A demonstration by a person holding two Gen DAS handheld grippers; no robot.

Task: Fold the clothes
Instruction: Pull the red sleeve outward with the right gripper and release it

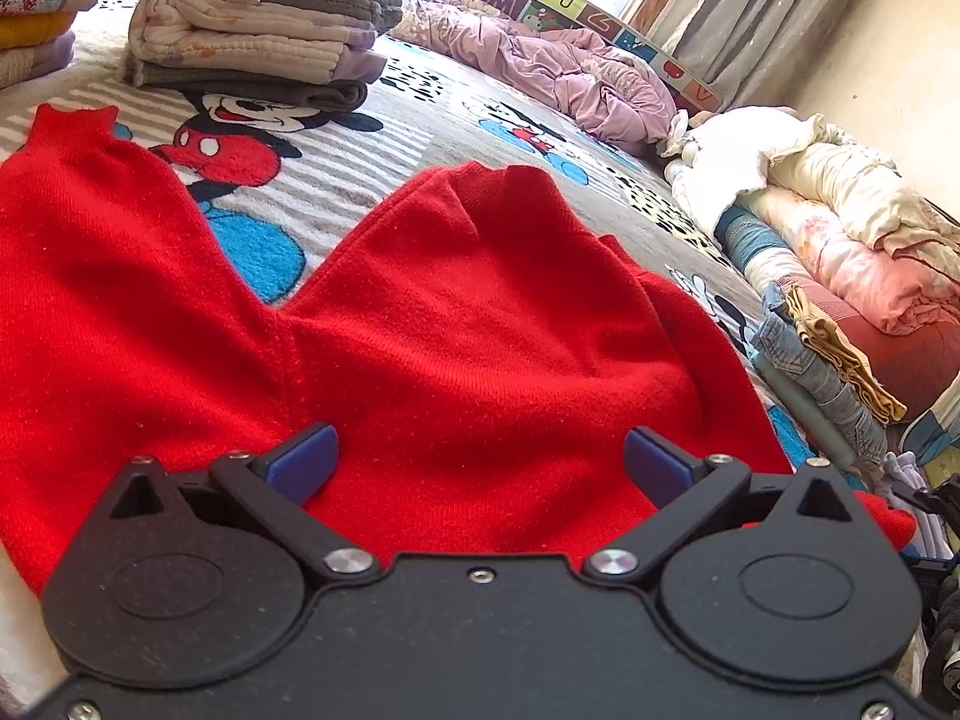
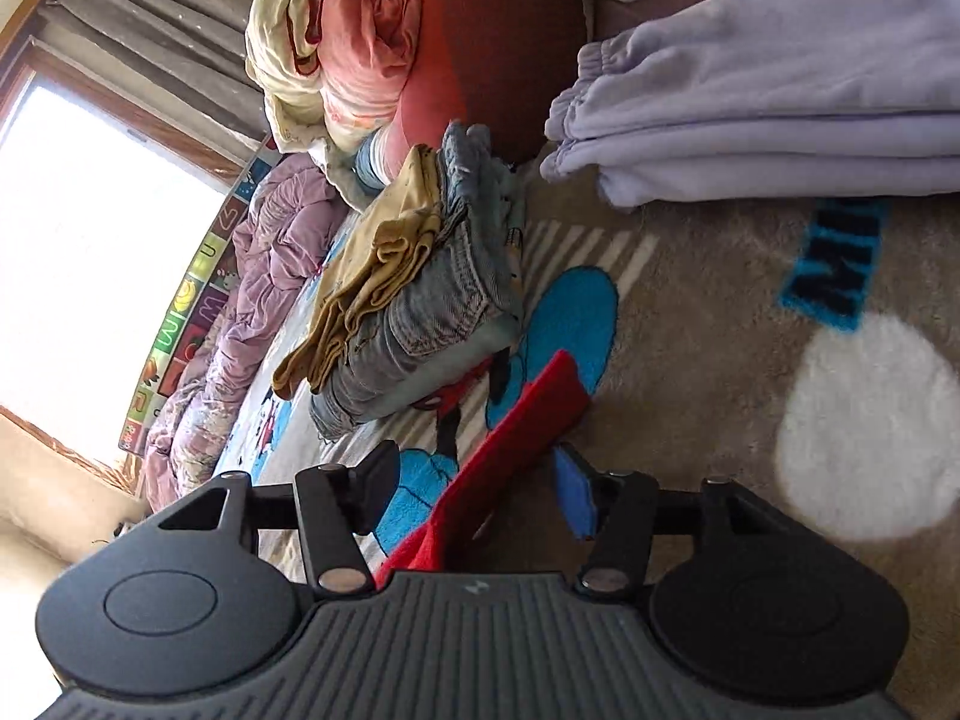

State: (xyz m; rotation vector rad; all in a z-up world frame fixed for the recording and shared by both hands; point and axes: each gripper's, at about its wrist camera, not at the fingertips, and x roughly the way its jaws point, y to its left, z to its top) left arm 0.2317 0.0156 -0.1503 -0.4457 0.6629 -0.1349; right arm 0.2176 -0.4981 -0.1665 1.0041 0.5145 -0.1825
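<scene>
A red knit garment [image 1: 456, 324] lies spread on the Mickey Mouse blanket [image 1: 336, 162], its two legs or sleeves pointing away from me. My left gripper [image 1: 477, 459] is open and hovers just over the garment's near part, blue pads wide apart, holding nothing. In the right wrist view, rolled sideways, a strip of the red garment [image 2: 510, 426] runs between the fingers of my right gripper [image 2: 480, 492]. The right jaws stand apart with a gap beside the cloth, so they are open around it, not clamped.
Stacks of folded clothes [image 1: 258, 24] stand at the back left. A crumpled lilac quilt [image 1: 576, 72] and rolled bedding [image 1: 840, 228] lie to the right. Folded jeans with a tan cloth [image 2: 414, 294] and folded lavender trousers [image 2: 768, 114] lie near the right gripper.
</scene>
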